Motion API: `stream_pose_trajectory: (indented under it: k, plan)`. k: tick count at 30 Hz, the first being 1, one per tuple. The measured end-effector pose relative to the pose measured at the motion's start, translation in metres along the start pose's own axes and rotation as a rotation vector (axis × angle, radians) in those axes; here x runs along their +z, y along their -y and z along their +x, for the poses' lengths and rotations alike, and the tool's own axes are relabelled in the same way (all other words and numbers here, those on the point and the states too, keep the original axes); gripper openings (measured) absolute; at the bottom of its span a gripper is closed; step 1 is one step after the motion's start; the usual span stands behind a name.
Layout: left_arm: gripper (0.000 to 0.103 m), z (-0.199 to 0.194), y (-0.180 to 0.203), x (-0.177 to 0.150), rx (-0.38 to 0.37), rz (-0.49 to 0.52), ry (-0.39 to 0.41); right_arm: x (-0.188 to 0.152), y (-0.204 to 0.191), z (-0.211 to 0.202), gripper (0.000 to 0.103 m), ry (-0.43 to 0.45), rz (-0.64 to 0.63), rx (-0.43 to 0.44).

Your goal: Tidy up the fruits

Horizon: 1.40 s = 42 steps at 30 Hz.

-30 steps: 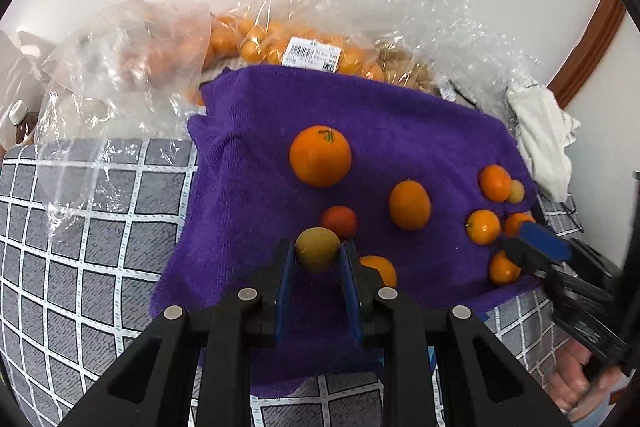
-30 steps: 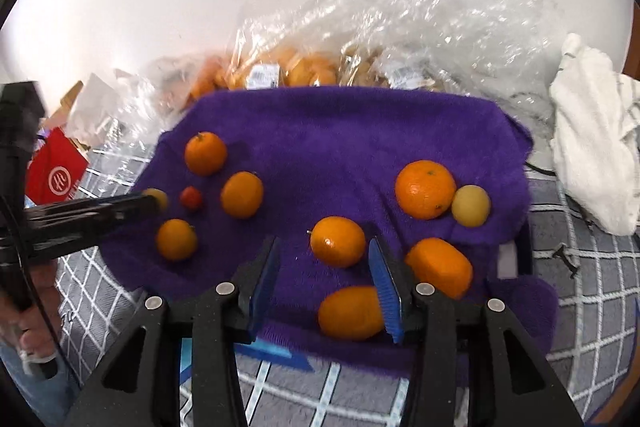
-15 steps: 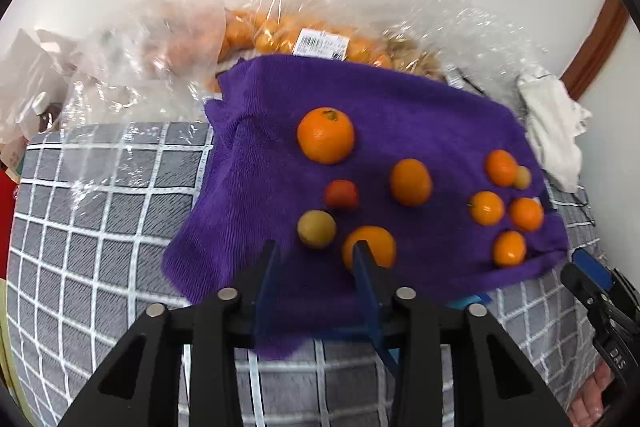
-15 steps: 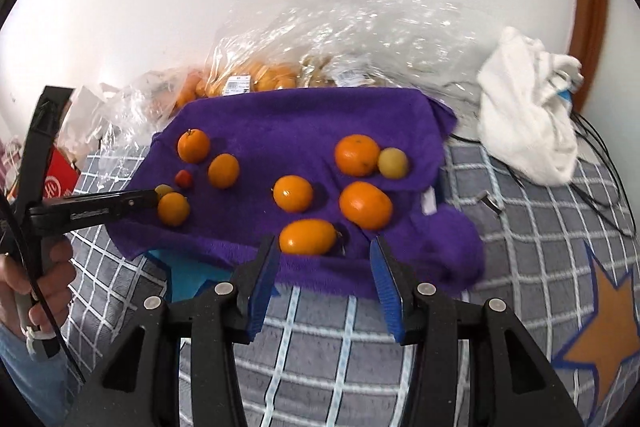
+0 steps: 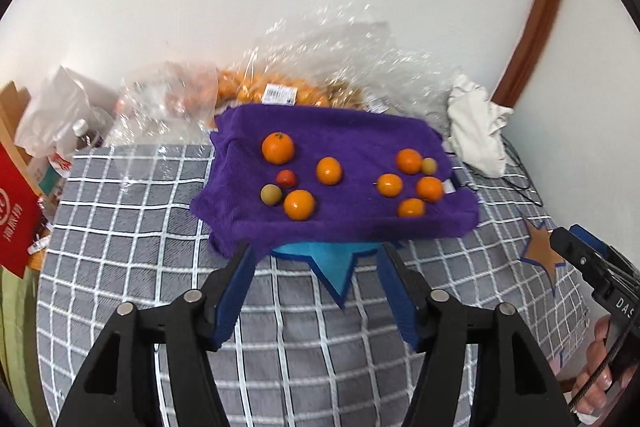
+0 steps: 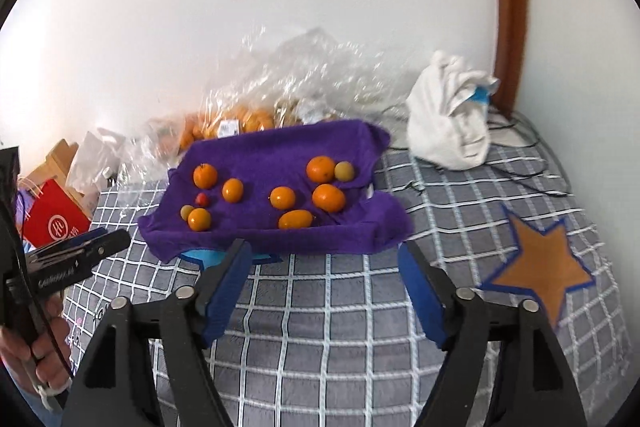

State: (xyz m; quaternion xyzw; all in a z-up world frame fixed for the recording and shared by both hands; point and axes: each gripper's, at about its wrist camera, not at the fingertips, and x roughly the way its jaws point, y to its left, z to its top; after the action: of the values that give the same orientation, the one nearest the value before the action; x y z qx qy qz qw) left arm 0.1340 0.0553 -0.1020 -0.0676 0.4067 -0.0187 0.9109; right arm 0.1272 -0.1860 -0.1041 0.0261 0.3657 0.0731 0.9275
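A purple towel [image 5: 352,231] [image 6: 280,147] lies on the grey checked cover with two groups of fruit. The left group holds a large orange [image 5: 277,147], a small red fruit [image 5: 286,178], a yellow-green fruit [image 5: 271,194] and two oranges. The right group [image 5: 412,179] holds several oranges and a yellow-green fruit [image 6: 343,171]. My left gripper [image 5: 316,259] is open and empty, well back from the towel's front edge. My right gripper [image 6: 324,259] is open and empty, also behind the towel's front edge.
Clear plastic bags of oranges [image 5: 280,93] lie behind the towel against the wall. A white cloth [image 6: 452,123] sits at the back right. A red box [image 5: 16,211] and clutter stand at the left. An orange star [image 6: 540,267] marks the cover.
My left gripper let go of the yellow-green fruit on the towel and opened. Both grippers pulled back and up, away from the towel, and opened wider.
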Motion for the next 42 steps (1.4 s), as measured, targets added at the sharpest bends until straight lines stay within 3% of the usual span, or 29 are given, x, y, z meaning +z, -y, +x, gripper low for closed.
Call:
stream_pose_trajectory:
  k: [8, 11, 17, 23, 42]
  plan:
    - [0.074, -0.061, 0.023, -0.031, 0.010, 0.049, 0.082, -0.026, 0.006, -0.056, 0.078, 0.046, 0.012, -0.043]
    - [0.075, -0.078, 0.026, -0.042, -0.001, 0.053, 0.104, -0.040, 0.004, -0.074, 0.093, 0.062, -0.007, -0.072]
    - [0.081, -0.107, 0.028, -0.058, -0.018, 0.040, 0.146, -0.056, 0.004, -0.107, 0.102, 0.102, -0.009, -0.091]
    - [0.088, -0.123, 0.030, -0.065, -0.011, 0.031, 0.182, -0.064, -0.006, -0.125, 0.103, 0.125, -0.026, -0.096]
    - [0.089, -0.132, 0.021, -0.074, 0.004, 0.009, 0.221, -0.066, -0.016, -0.141, 0.103, 0.150, -0.047, -0.097]
